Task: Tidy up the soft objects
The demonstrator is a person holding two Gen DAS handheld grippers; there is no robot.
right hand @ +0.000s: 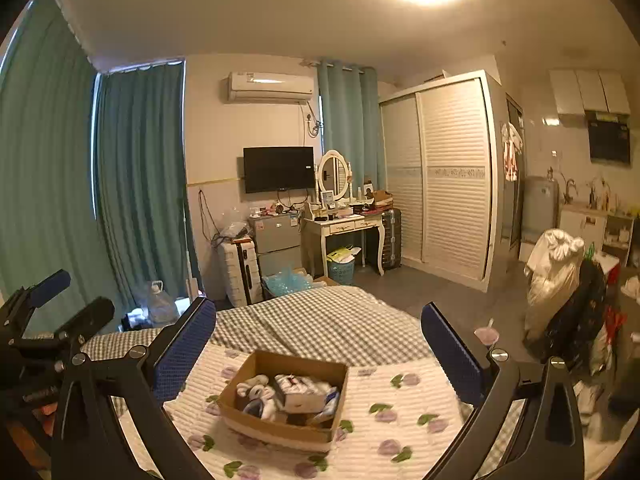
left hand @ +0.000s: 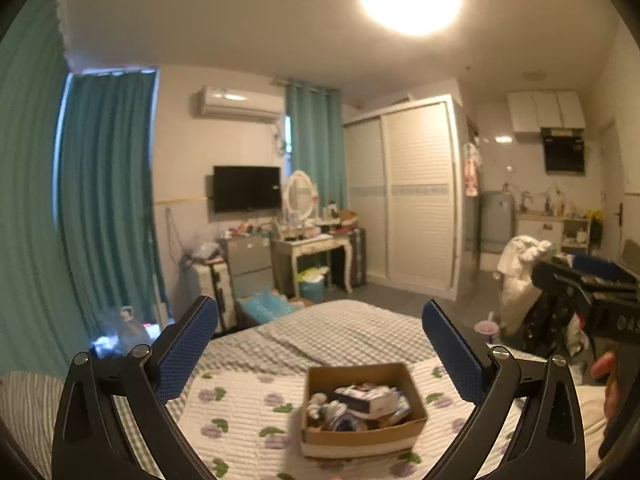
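A: Start at the left. The left gripper [left hand: 320, 344] is spread wide, holding nothing, up in the air over the bed [left hand: 328, 328]. The box [left hand: 362, 410] sits at its 6 o'clock, a touch toward 5, on the floral quilt [left hand: 240, 408].

B: And the right gripper [right hand: 318, 346]?

A: Same, jaws wide and bare. From its view the box [right hand: 284, 396] lies at 6 going on 7. So the box is between the two, nearer the middle of the quilt [right hand: 400, 396] than any edge.

B: What's in it?

A: A heap of soft things [right hand: 286, 396], socks or rolled cloth I'd guess, too tangled to count. That is my first worry: a pinch into the heap may lift two pieces at once, or drag a neighbour over the rim.

B: The box looks light.

A: Cardboard on a soft quilt. I judge a push on the wall could tip or slide it.

B: Anything else?

A: Both grippers aim at one small box, so they may collide above it. Better one at a time.
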